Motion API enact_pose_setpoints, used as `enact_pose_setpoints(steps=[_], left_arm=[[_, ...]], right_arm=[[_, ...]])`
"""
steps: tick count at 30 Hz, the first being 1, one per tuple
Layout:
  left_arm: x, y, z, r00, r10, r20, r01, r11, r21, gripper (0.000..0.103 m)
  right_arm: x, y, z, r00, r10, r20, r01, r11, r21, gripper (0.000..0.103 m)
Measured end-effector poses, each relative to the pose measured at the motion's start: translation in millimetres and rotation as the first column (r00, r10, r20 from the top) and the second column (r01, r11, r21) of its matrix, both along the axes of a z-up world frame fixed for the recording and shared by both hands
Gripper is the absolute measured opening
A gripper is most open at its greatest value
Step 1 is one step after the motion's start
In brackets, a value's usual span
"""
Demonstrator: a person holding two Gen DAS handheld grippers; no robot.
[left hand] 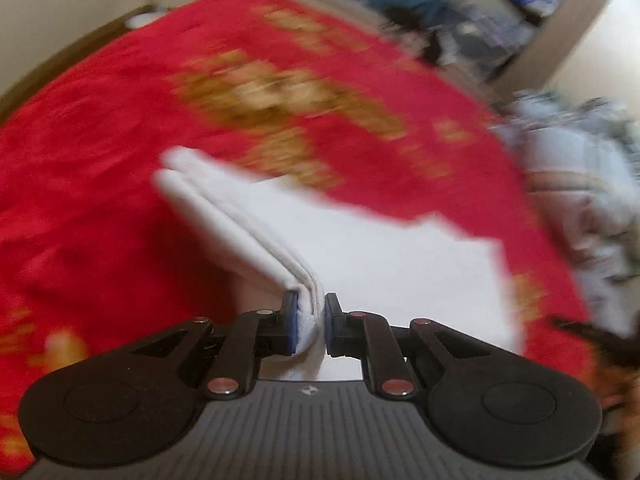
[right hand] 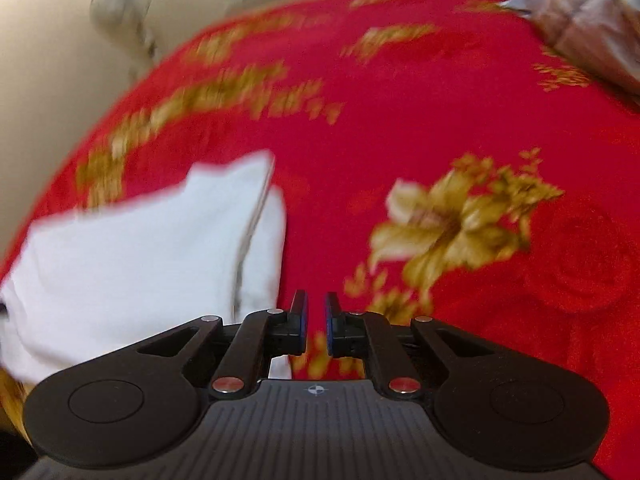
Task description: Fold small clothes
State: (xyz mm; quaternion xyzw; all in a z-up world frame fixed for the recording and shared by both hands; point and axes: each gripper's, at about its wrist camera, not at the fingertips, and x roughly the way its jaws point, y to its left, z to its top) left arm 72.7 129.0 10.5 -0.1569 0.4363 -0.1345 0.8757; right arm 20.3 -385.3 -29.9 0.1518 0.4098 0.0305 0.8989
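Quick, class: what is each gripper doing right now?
Left gripper: shut on the white garment.
Right gripper: nearly shut, nothing visible between the pads.

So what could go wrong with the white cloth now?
The left gripper pinches only the corner of the folded white cloth, so the layers might slip out or fan open. The right gripper looks nearly shut with no cloth between its pads, so one side may sag. The cloth could also drag on the red blanket and spoil the fold.
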Motion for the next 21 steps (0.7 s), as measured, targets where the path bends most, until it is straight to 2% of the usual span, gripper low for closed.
enact_pose_setpoints(steps=[3,6,9,11,13,14,16,19,21], left_arm=[[10,-72,30,0.994,-0.097,0.043,0.099,0.993,-0.069,0.014],[18,-158,48,0.978,-0.198,0.070,0.205,0.972,-0.113,0.014],[32,-235,38,0.958,-0.285,0.035,0.287,0.941,-0.181,0.018],[40,-266,25,0.938,-0.344,-0.041,0.325,0.913,-0.247,0.019],[43,-267,23,0.937,-0.350,-0.024,0.333,0.909,-0.253,0.024],[39,-260,25,0.937,-0.350,0.005,0.342,0.911,-0.232,0.028],[28,-237,23,0.939,-0.343,0.030,0.342,0.923,-0.177,0.028],[21,-201,6,0.946,-0.323,-0.007,0.322,0.942,-0.092,0.028],[12,-181,-7,0.938,-0.345,-0.021,0.345,0.938,-0.038,0.028]], right_arm=[[-1,-10,4,0.999,-0.019,0.047,0.018,1.000,0.025,0.009],[1,-14,4,0.998,-0.018,0.062,0.015,0.999,0.043,0.009],[5,-17,4,0.997,-0.014,0.070,0.009,0.998,0.070,0.009],[6,-16,5,0.997,-0.008,0.077,0.001,0.996,0.092,0.010],[7,-15,6,0.997,-0.006,0.079,-0.003,0.993,0.115,0.015],[8,-15,5,0.997,-0.005,0.076,-0.005,0.992,0.129,0.020],[9,-15,1,0.998,0.002,0.055,-0.012,0.987,0.163,0.023],[10,-10,-8,0.999,0.040,0.013,-0.042,0.982,0.187,0.027],[12,-2,-15,0.997,0.079,-0.016,-0.075,0.979,0.191,0.033]])
